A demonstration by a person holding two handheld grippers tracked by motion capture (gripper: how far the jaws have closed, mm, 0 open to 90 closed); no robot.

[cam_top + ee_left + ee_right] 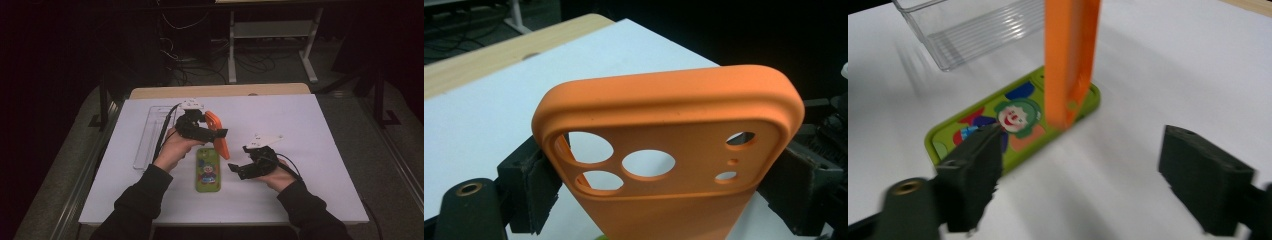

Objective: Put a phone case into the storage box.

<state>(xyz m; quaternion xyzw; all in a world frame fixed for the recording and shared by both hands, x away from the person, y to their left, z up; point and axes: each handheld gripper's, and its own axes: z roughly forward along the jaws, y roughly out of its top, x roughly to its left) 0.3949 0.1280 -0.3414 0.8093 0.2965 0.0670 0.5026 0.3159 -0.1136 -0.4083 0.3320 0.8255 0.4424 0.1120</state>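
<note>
Left gripper (pixel 212 131) jaws pinch the orange case (pixel 669 165); right gripper (pixel 239 169) jaws stand spread, empty. Keep the pinch firm while carrying.

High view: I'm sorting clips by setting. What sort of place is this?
Probably a lab or workshop bench: a white-covered table, tangled cables on the floor behind it, and a white equipment stand in a dark room.

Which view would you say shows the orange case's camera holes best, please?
The left gripper view: the orange case faces the lens, clamped between the jaws, every hole plain. The right gripper view shows it edge-on above the green case; the high view shows it small.
</note>
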